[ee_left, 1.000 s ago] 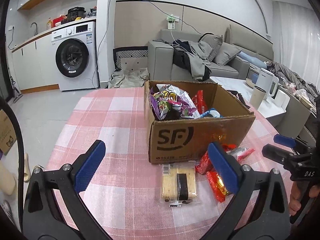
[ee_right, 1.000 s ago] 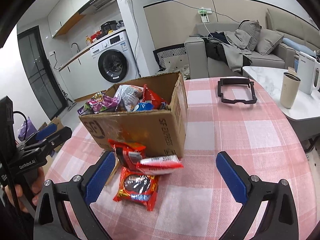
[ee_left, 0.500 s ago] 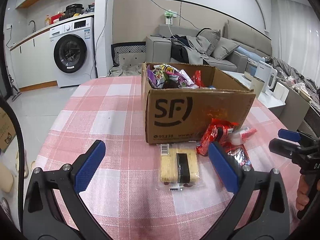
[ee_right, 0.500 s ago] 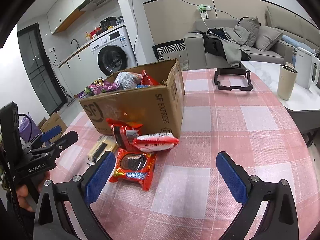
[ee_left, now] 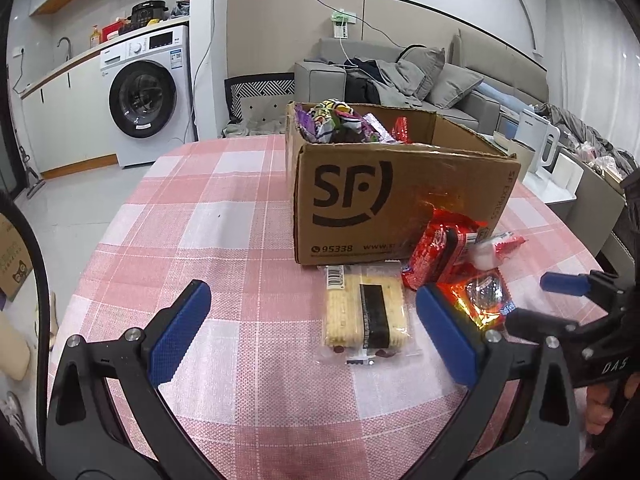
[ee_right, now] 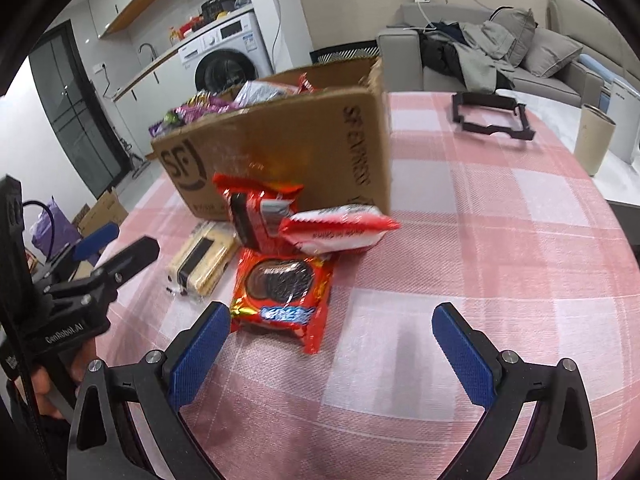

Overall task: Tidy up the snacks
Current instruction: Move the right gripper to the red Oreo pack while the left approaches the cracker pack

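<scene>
A brown SF cardboard box (ee_left: 400, 196) (ee_right: 288, 148) holding several snack bags stands on the pink checked tablecloth (ee_left: 208, 216). In front of it lie a clear pack of pale crackers (ee_left: 366, 316) (ee_right: 204, 258), a red cookie pack (ee_left: 440, 256) (ee_right: 256, 216), a red and white bar (ee_left: 496, 246) (ee_right: 340, 228) and an orange-red chocolate cookie packet (ee_left: 482, 304) (ee_right: 284, 292). My left gripper (ee_left: 312, 332) is open and empty, low over the table just before the crackers. My right gripper (ee_right: 332, 350) is open and empty, just before the orange-red packet.
A black plastic frame (ee_right: 492, 116) lies on the table's far right. A beige cup (ee_right: 594, 140) and a white kettle (ee_left: 538, 142) stand on a side table. A washing machine (ee_left: 148, 96) and a grey sofa (ee_left: 400, 76) are behind.
Both grippers have dropped lower and moved closer to the loose snacks in front of the box. Both stay open and empty.
</scene>
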A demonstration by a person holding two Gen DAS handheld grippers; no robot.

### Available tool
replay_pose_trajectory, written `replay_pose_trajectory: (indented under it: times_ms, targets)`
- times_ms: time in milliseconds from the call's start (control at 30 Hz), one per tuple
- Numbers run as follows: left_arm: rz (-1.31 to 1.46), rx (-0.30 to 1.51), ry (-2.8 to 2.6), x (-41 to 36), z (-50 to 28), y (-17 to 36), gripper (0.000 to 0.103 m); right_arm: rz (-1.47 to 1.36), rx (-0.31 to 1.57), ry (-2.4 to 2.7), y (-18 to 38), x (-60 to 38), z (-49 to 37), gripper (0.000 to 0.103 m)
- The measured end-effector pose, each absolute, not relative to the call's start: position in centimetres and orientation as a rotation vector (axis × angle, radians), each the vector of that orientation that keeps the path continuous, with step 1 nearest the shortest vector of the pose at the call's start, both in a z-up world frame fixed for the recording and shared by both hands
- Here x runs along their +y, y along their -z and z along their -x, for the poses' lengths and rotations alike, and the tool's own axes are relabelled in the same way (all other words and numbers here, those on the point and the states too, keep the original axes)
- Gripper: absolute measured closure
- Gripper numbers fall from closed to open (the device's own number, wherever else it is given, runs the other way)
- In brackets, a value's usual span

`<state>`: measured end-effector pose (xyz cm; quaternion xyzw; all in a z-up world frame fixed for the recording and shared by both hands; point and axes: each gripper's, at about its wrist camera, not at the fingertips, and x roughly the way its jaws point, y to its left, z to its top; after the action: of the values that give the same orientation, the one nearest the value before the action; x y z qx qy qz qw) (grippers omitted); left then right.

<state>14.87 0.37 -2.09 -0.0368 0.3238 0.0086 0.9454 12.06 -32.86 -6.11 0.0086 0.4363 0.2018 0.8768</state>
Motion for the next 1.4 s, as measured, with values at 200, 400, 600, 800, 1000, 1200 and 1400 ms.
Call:
replay_pose_trajectory:
  times_ms: [200,400,600,800,1000,1200,1400]
  targets:
    - [0.079,0.687,-0.029,0.8,-15.5,2.8,0.001,0.001,0.941,-0.430,6.9,-31.5,-12.4,0.000]
    - [0.063,0.702,-0.026,0.6,-16.0,3.1,0.001,0.021,0.958,-0.428,7.2,-30.5,-12.9,0.000]
    - [0.049,0.705,-0.015,0.1,-15.9,3.2,0.001,0.074,0.963,-0.419,7.5,-29.5,-13.3,0.000]
    - [0.043,0.715,-0.006,0.0,-16.0,3.4,0.001,0.093,0.986,-0.406,8.1,-29.6,-13.5,0.001]
    - [0.043,0.733,0.003,0.1,-16.2,3.7,0.001,0.096,0.998,-0.386,8.1,-30.8,-13.7,0.001]
    - [0.018,0.746,0.026,-0.4,-16.5,4.0,0.001,0.081,1.009,-0.391,7.9,-32.5,-13.6,0.003]
    - [-0.025,0.779,0.045,-1.4,-17.0,4.5,0.001,0.080,1.004,-0.392,7.7,-33.3,-13.3,0.015]
